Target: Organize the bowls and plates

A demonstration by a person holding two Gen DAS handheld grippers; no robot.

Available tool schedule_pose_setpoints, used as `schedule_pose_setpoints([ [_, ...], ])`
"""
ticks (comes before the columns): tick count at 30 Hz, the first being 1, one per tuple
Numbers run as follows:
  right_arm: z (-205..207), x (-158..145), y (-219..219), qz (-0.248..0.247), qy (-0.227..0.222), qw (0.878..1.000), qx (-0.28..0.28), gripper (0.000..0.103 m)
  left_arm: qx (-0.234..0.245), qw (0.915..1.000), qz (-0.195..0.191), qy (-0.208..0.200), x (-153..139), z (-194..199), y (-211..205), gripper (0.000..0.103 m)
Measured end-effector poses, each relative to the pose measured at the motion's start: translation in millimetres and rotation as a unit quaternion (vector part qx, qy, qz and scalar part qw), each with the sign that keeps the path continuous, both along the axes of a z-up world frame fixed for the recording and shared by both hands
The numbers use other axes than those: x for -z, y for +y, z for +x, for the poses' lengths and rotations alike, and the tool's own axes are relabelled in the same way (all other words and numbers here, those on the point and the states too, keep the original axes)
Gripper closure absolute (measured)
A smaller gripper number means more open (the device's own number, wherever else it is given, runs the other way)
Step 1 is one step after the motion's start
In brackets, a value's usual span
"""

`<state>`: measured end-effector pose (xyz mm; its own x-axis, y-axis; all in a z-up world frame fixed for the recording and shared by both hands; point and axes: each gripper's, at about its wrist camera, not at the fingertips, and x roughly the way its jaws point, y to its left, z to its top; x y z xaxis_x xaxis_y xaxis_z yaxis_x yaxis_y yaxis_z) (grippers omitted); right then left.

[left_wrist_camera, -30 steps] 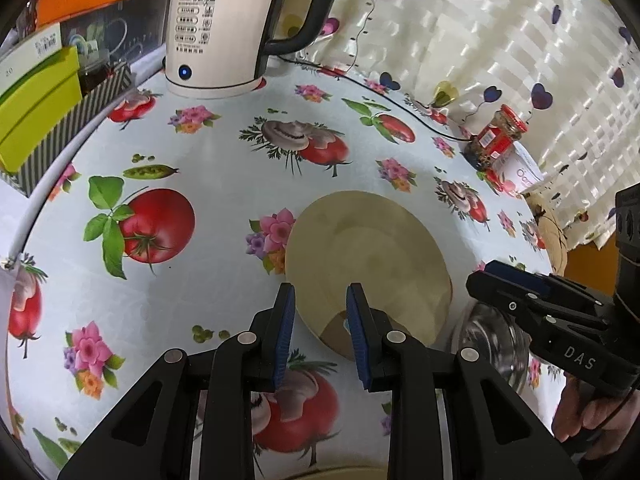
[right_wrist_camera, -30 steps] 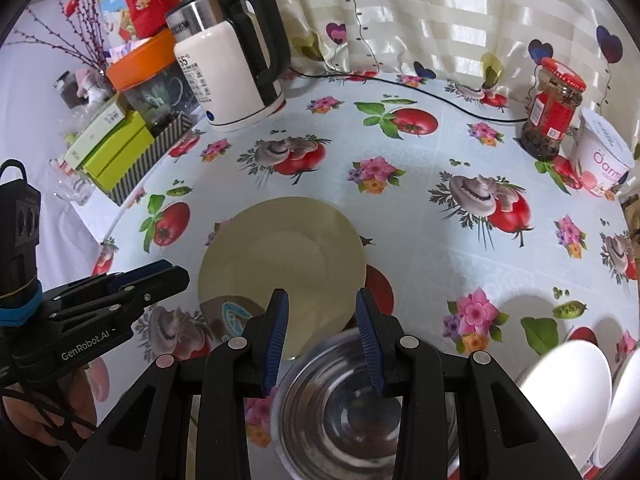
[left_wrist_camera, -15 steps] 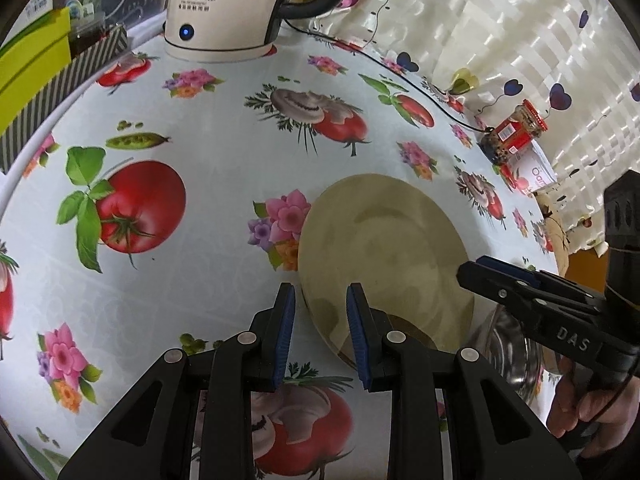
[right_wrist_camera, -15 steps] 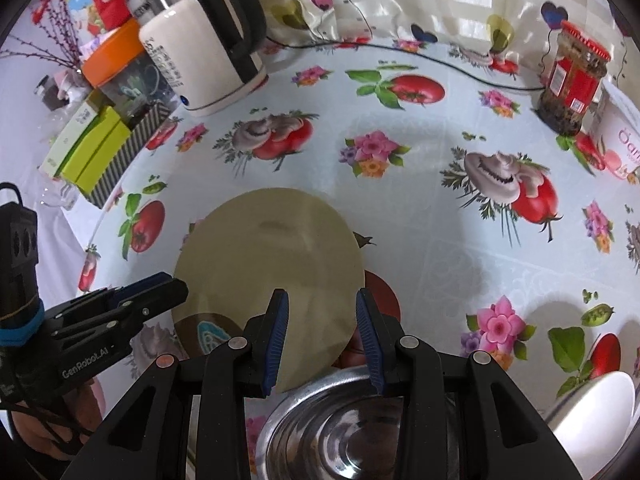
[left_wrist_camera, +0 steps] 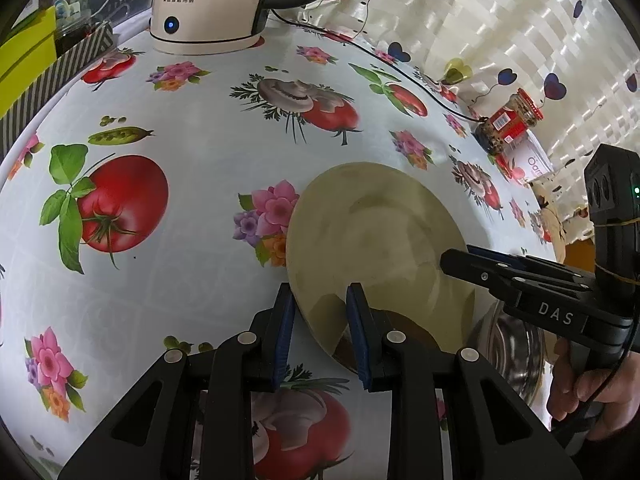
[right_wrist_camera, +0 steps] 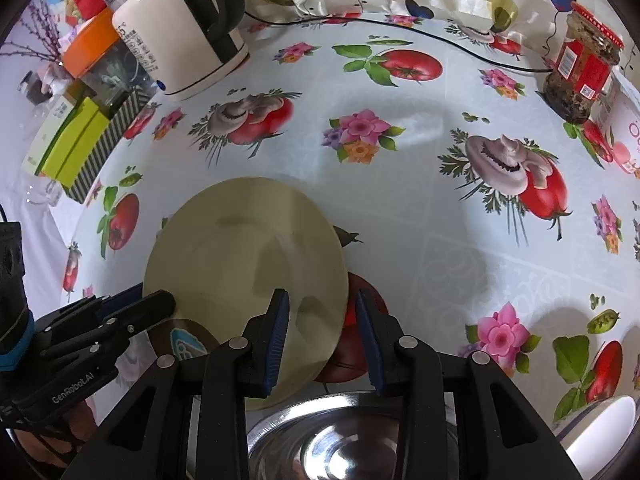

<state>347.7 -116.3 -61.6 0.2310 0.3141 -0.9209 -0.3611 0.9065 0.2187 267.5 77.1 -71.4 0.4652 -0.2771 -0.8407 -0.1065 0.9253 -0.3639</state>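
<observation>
A beige plate (left_wrist_camera: 372, 232) (right_wrist_camera: 248, 248) lies on the flowered tablecloth, its near edge resting over a dark brown disc (right_wrist_camera: 182, 344). My left gripper (left_wrist_camera: 320, 320) straddles the plate's near-left rim with a gap on both sides, its pads not pressing. My right gripper (right_wrist_camera: 322, 320) straddles the opposite rim, and its jaws are closing with the rim between them but not touching. A steel bowl (right_wrist_camera: 352, 440) (left_wrist_camera: 508, 352) stands just below the right gripper. Each gripper shows in the other's view, the right gripper (left_wrist_camera: 452, 258) and the left gripper (right_wrist_camera: 160, 300).
A white kettle (left_wrist_camera: 208, 4) (right_wrist_camera: 180, 40) stands at the back beside a striped box (right_wrist_camera: 104, 140). A red-lidded jar (right_wrist_camera: 580, 68) and a yoghurt tub (right_wrist_camera: 628, 140) stand at the back right. White bowls (right_wrist_camera: 604, 436) sit at the near right. A black cable (right_wrist_camera: 440, 36) runs along the curtain.
Both grippers have sunk toward the plate, so its rim now lies between each pair of fingers. The right jaws have narrowed a little. The plate has not shifted.
</observation>
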Motion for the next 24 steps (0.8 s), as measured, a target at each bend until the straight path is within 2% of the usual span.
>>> schedule_pose_setpoints([
  [13, -2, -2, 15, 0.014, -0.005, 1.0, -0.009, 0.074, -0.027, 0.9996, 0.006, -0.005, -7, -8, 18, 0.075],
  [24, -13, -21, 40, 0.023, -0.018, 0.999, -0.028, 0.074, -0.052, 0.9984, 0.007, -0.019, -25, -31, 39, 0.075],
])
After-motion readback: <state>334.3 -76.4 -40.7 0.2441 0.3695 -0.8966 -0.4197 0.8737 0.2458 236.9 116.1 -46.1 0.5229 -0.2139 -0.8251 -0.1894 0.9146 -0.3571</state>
